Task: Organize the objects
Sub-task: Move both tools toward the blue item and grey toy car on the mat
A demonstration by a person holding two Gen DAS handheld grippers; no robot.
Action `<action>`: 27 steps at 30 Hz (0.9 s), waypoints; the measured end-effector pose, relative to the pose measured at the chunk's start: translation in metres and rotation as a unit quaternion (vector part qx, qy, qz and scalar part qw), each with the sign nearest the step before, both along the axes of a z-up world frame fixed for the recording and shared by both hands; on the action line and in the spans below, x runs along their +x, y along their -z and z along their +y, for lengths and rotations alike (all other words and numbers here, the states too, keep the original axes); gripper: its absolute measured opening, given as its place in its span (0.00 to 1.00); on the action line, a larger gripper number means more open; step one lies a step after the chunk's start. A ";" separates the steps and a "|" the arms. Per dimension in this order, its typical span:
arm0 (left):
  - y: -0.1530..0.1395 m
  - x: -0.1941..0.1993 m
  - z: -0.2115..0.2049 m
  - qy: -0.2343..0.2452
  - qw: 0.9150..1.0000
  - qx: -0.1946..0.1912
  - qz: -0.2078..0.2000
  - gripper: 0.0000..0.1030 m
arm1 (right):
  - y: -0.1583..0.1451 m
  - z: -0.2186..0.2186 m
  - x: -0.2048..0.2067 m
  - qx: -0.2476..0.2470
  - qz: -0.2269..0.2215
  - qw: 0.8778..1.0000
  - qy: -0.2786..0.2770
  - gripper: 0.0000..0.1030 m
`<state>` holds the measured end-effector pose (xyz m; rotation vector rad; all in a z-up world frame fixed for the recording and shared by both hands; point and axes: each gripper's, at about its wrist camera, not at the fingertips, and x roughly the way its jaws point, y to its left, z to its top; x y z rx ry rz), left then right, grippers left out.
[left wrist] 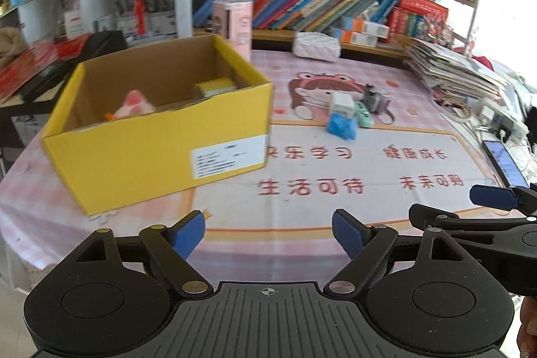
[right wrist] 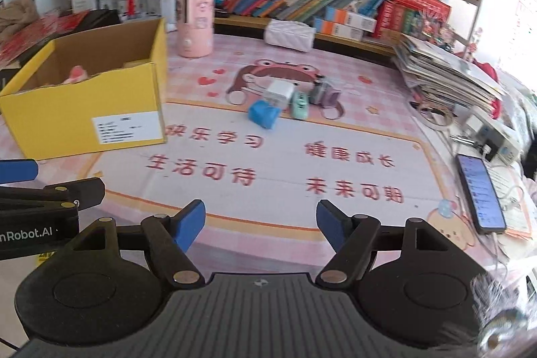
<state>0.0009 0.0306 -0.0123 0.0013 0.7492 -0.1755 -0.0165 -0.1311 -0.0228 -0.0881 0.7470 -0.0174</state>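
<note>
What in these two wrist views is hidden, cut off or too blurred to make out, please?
- Yellow box: in both views its near wall hides most of the floor; only a pink toy and a yellow item peek out.
- Box label: print too small and blurred.
- Small items: clustered and overlapping, so types are unclear.
- Phone: screen text unreadable.
- Right gripper: left view's edge cuts it off.

black grippers, blue-padded jaws

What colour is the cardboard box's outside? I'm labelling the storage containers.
Yellow outside, plain brown inside; the cardboard box shows best in the left wrist view.
</note>
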 end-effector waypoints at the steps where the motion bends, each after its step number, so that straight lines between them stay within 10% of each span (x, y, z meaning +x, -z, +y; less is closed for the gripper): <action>1: 0.000 0.003 -0.005 0.005 1.000 0.000 -0.001 0.86 | 0.000 -0.004 0.001 0.000 0.001 1.000 0.005 0.71; 27: 0.004 0.091 -0.092 -0.019 1.000 0.009 0.012 0.90 | 0.009 -0.099 0.108 0.029 0.026 0.999 -0.012 0.80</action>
